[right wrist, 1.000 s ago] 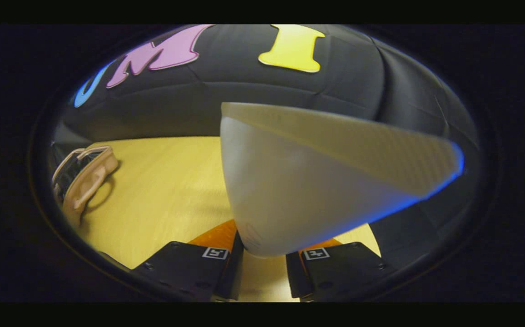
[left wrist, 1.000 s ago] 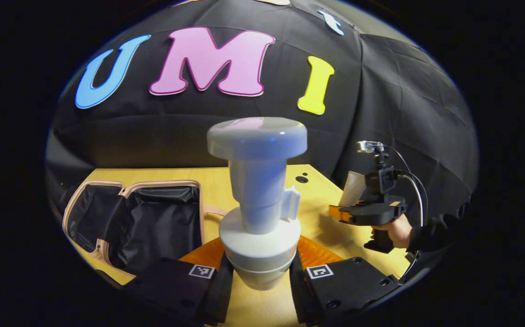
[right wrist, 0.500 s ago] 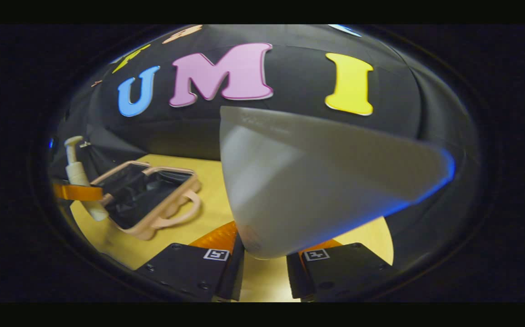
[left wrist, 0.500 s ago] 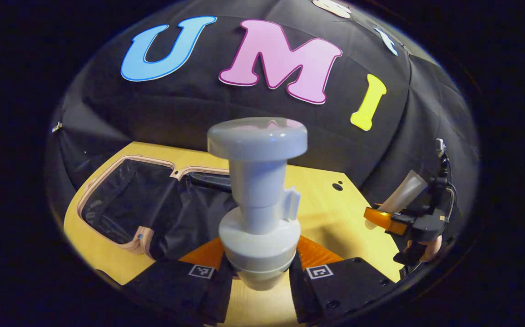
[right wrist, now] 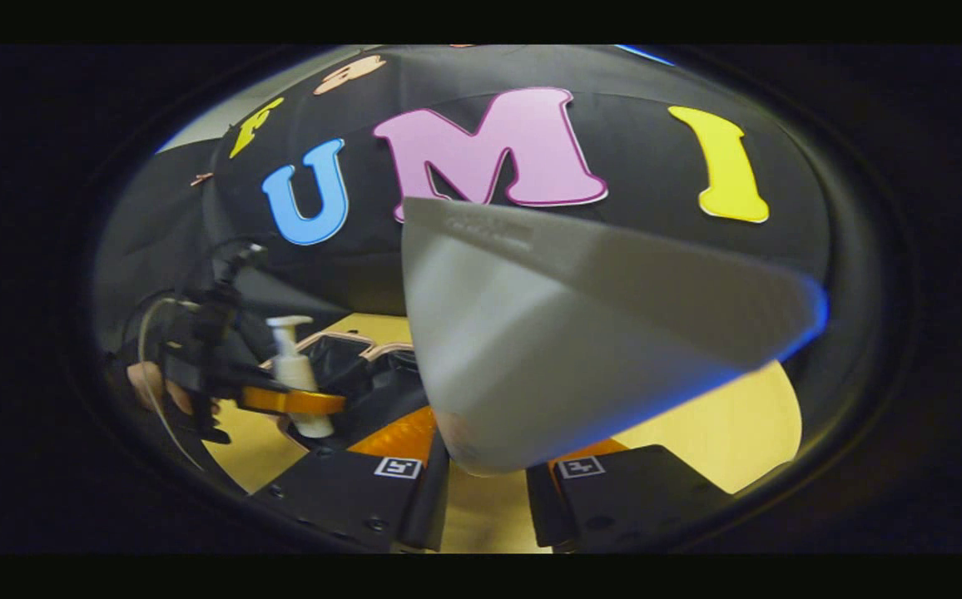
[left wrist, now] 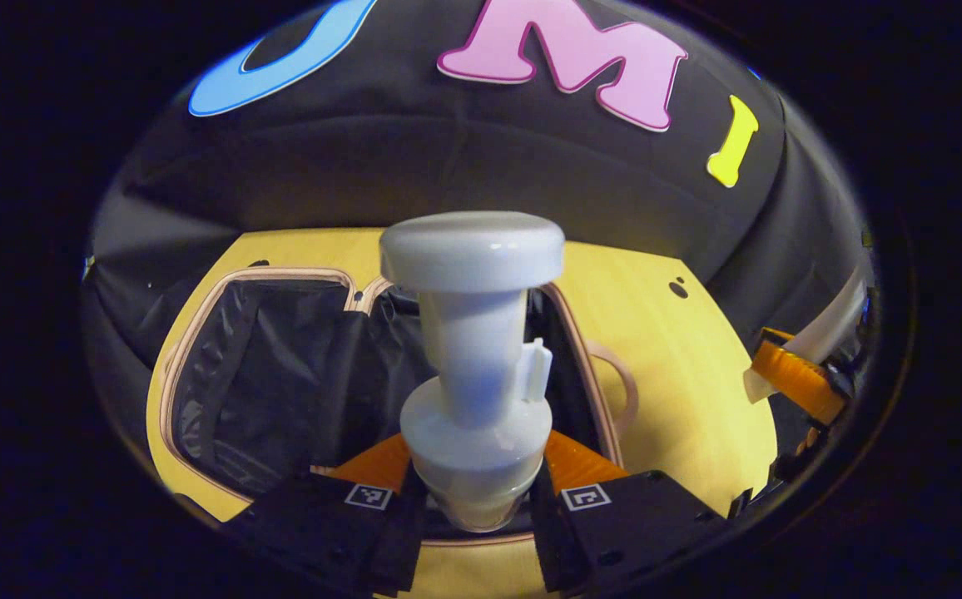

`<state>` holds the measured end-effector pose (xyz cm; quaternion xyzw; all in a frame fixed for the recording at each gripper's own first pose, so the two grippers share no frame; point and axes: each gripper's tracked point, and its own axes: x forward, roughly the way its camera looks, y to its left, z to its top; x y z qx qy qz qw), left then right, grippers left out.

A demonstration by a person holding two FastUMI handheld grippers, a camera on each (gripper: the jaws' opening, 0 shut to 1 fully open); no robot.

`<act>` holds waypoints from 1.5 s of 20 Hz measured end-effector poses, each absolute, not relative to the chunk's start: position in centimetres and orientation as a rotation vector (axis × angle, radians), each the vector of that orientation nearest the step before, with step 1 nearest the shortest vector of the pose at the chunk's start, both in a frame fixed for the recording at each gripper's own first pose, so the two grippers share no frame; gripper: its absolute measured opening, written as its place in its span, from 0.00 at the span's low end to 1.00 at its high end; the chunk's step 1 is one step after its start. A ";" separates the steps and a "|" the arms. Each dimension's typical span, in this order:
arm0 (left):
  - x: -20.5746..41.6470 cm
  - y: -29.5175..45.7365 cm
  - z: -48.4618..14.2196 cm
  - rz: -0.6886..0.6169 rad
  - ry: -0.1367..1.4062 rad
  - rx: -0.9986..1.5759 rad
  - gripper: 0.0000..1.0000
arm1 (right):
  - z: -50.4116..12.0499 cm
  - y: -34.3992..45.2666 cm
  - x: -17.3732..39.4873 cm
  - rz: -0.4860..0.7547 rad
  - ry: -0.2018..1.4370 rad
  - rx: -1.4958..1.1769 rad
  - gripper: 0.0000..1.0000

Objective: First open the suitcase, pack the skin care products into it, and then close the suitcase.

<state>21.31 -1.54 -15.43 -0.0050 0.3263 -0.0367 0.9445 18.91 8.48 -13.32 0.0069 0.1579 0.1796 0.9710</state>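
the left gripper (left wrist: 477, 499) is clamped on a white pump bottle (left wrist: 473, 358), held upright over the open suitcase (left wrist: 265, 374) just beyond its fingers. the right gripper (right wrist: 485, 478) pinches a white tube (right wrist: 581, 349); past it the wooden table (right wrist: 722, 433).

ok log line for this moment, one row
suitcase: open on table | left gripper: shut on pump bottle, above suitcase | right gripper: shut on tube
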 end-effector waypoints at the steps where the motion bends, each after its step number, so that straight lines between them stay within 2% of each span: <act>1: 22.0 -1.3 -16.4 -0.062 0.704 -0.008 0.59 | -13.4 9.0 19.2 0.368 0.322 0.014 0.44; 5: 24.7 -1.6 -19.8 -0.028 0.837 0.001 0.59 | -15.1 10.9 20.3 0.381 0.369 0.050 0.44; 8: 26.0 -1.6 -20.9 0.010 0.871 -0.015 0.59 | -17.7 12.1 20.9 0.381 0.452 0.089 0.44; 9: 26.8 -1.5 -21.2 0.020 0.878 -0.021 0.63 | -18.7 12.6 21.2 0.381 0.488 0.115 0.44; 11: 27.2 -1.5 -22.0 0.049 0.920 -0.055 0.56 | -20.0 13.6 21.6 0.382 0.538 0.155 0.44; 13: 27.1 -1.4 -22.8 0.072 0.939 -0.087 0.61 | -21.1 14.9 21.4 0.400 0.577 0.169 0.44; 16: 27.2 -1.8 -21.2 0.066 0.846 -0.156 0.63 | -23.3 17.5 20.0 0.440 0.664 0.208 0.44; 18: 26.6 -1.2 -19.7 0.072 0.783 -0.185 0.65 | -23.3 17.9 20.6 0.434 0.647 0.209 0.44; 19: 25.9 -0.9 -18.9 0.076 0.763 -0.191 0.74 | -23.3 18.3 21.0 0.436 0.661 0.223 0.44; 20: 25.0 -0.7 -18.5 0.080 0.751 -0.196 0.77 | -23.8 18.7 21.1 0.429 0.694 0.242 0.43; 21: 24.1 -0.6 -18.3 0.081 0.742 -0.207 0.70 | -24.4 19.1 21.3 0.416 0.735 0.272 0.43; 22: 23.2 -0.7 -18.2 0.074 0.734 -0.224 0.70 | -25.1 19.4 21.5 0.393 0.780 0.299 0.44; 23: 22.2 -0.9 -18.1 0.062 0.730 -0.242 0.77 | -25.6 19.5 21.9 0.375 0.802 0.320 0.44; 24: 21.0 -1.0 -17.9 0.056 0.728 -0.254 0.70 | -25.7 19.5 22.2 0.356 0.819 0.329 0.44; 25: 20.0 -0.9 -17.9 0.055 0.726 -0.261 0.70 | -25.8 19.8 22.2 0.345 0.835 0.330 0.36; 26: 19.2 -0.8 -18.1 0.053 0.724 -0.265 0.69 | -25.8 19.9 22.3 0.332 0.848 0.325 0.45; 30: 16.9 -0.2 -18.6 0.056 0.723 -0.270 0.69 | -25.5 20.4 22.3 0.324 0.858 0.304 0.53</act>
